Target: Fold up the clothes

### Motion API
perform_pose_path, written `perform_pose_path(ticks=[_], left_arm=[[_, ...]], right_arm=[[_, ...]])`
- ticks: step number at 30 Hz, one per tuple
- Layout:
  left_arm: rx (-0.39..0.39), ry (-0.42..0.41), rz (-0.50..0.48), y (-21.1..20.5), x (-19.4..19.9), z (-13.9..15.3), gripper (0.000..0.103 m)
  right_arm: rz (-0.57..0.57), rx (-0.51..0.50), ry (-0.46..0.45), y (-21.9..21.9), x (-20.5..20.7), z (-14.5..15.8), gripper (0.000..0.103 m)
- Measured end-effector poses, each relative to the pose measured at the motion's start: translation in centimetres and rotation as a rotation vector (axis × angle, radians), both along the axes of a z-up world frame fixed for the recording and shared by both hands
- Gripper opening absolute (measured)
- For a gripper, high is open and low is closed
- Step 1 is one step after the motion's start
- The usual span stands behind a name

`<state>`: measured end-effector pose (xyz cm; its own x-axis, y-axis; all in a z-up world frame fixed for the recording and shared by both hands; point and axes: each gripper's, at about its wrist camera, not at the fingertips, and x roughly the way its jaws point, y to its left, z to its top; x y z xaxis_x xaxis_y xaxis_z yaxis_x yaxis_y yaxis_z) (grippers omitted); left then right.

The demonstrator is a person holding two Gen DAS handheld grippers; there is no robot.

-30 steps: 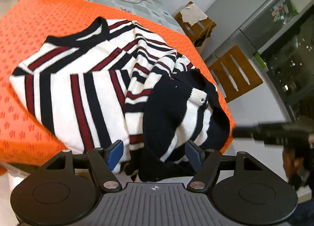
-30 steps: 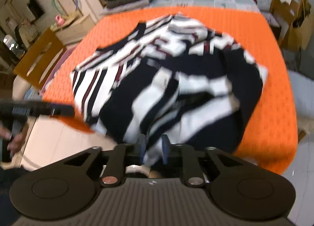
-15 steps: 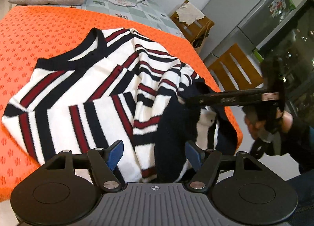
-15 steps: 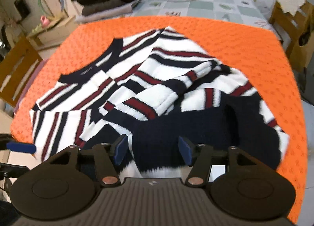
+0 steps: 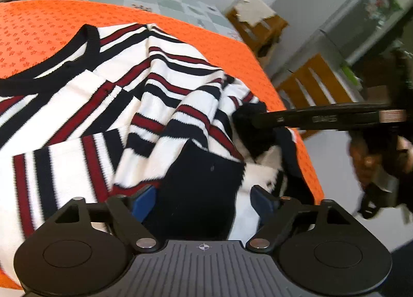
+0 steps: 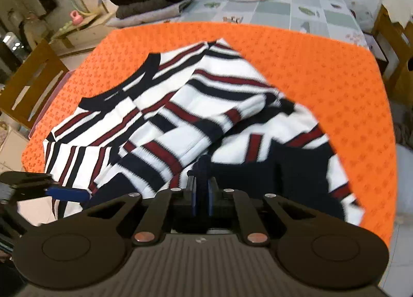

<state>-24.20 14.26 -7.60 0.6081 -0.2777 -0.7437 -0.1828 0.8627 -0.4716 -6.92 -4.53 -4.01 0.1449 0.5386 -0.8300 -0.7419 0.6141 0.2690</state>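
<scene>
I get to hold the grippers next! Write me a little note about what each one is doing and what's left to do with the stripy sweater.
Left gripper: open, holding nothing, at the near edge of the striped sweater, fingers either side of a dark navy part.
Right gripper: shut on a dark navy fold of the sweater near its bottom edge.
Sweater: lies on the orange cloth, neckline away from you, the lower part bunched and rumpled.
Done: the right gripper has its grip; no neat fold shows yet.
Left: probably take hold with the left gripper too, smooth out the bunched part, then fold.
</scene>
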Motion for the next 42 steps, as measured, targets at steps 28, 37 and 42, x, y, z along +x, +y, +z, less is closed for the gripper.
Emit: perform_pose_path(ticks=[28, 37, 42], left_arm=[[0.324, 0.104, 0.226, -13.1, 3.8, -1.6, 0.085], [0.307, 0.123, 0.369, -11.5, 1.3, -1.3, 0.018], [0.372, 0.097, 0.434, -10.8, 0.0, 0.7, 0.015]], right_arm=[[0.805, 0.064, -0.196, -1.3, 2.3, 0.3, 0.069], [1.054, -0.034, -0.287, 1.8, -0.7, -3.2, 0.07], [1.112, -0.086, -0.339, 2.5, -2.1, -4.2, 0.022]])
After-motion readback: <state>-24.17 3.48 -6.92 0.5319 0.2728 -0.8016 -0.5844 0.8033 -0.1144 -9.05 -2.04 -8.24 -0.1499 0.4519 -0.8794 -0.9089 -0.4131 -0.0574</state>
